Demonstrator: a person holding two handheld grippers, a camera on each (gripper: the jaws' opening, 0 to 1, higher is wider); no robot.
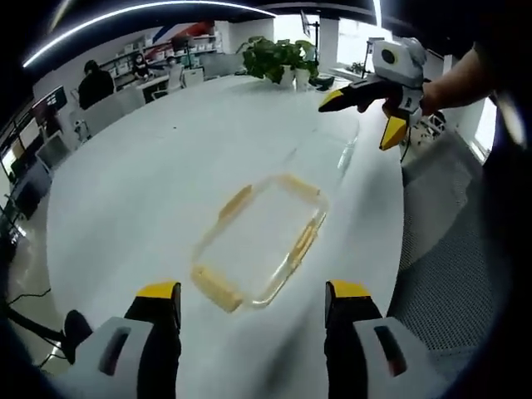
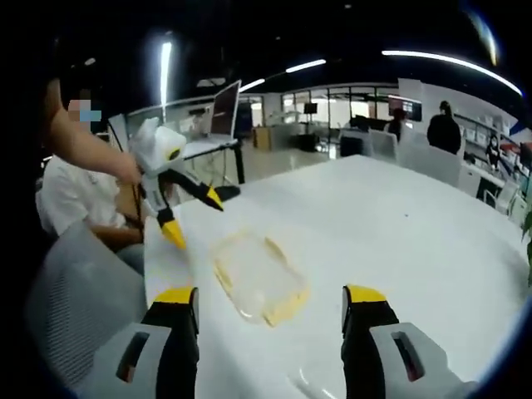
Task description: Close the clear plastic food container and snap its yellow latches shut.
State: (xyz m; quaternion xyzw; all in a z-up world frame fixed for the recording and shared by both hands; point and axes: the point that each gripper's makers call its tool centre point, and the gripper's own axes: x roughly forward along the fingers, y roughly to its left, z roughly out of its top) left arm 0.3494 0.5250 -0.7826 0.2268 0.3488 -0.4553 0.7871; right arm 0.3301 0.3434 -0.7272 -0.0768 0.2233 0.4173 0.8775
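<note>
Both grippers stand with jaws wide apart, gripping nothing. From the left gripper view, my left gripper (image 1: 253,301) rises from the bottom with the clear plastic food container (image 1: 260,239) lying on the white table (image 1: 141,183) just past its yellow tips, between the jaw lines. I see yellow latches (image 1: 216,288) along the container's edges; whether they are snapped down I cannot tell. Beyond it, toward the far right, the right gripper (image 1: 366,115) hangs above the table edge, held by a hand, its jaws spread. From the right gripper view, the container sits between that gripper's jaws, a little ahead, and the left gripper hovers to its left. Farther off: a potted plant (image 1: 279,58) on the table's far end, a laptop (image 2: 224,110), office desks, and a standing person (image 2: 444,130).
</note>
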